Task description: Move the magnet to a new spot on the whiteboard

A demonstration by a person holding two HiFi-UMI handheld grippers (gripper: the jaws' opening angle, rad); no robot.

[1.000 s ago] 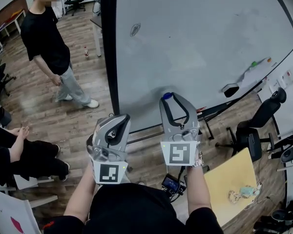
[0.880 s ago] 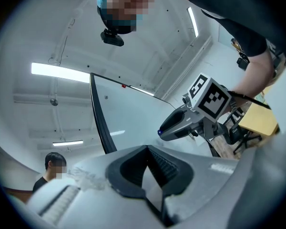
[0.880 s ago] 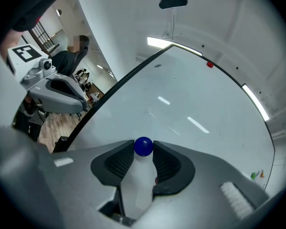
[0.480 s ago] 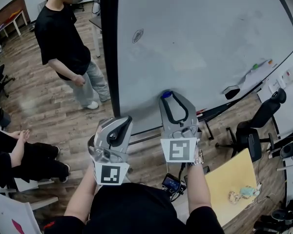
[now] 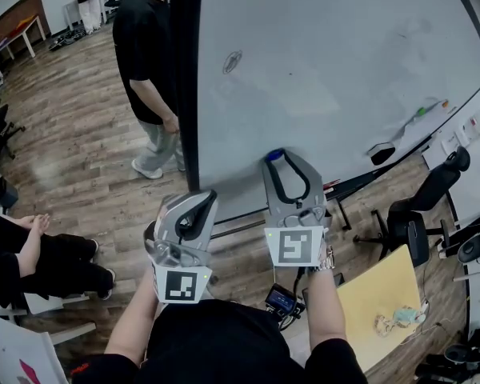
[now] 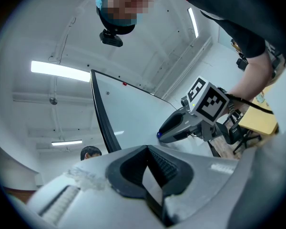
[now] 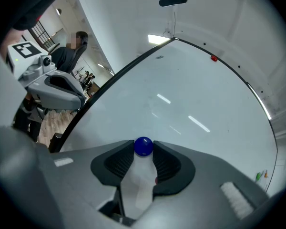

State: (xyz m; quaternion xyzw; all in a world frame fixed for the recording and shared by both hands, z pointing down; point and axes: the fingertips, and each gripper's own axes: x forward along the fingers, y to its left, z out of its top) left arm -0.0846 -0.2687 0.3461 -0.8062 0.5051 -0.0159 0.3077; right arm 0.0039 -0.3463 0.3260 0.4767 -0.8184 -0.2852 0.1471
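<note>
A small round blue magnet (image 5: 274,156) sits low on the whiteboard (image 5: 328,70), near its bottom left corner. My right gripper (image 5: 277,160) points at the board with its fingertips closed round the magnet; in the right gripper view the blue magnet (image 7: 143,146) is pinched between the two dark pads of the right gripper (image 7: 143,150), against the whiteboard (image 7: 181,104). My left gripper (image 5: 198,200) hangs lower left, off the board, shut and holding nothing. In the left gripper view the left gripper (image 6: 147,150) has its jaws together, and the right gripper (image 6: 178,127) shows beyond them.
A person in a black shirt (image 5: 148,54) stands at the board's dark left edge (image 5: 182,94). Seated people's legs (image 5: 40,250) are at far left. An eraser (image 5: 380,150) and markers (image 5: 428,109) lie on the board's tray. An office chair (image 5: 420,206) and a yellow table (image 5: 384,294) stand at right.
The standing person has walked right, up to the board's left edge. Both grippers and the magnet have stayed where they were.
</note>
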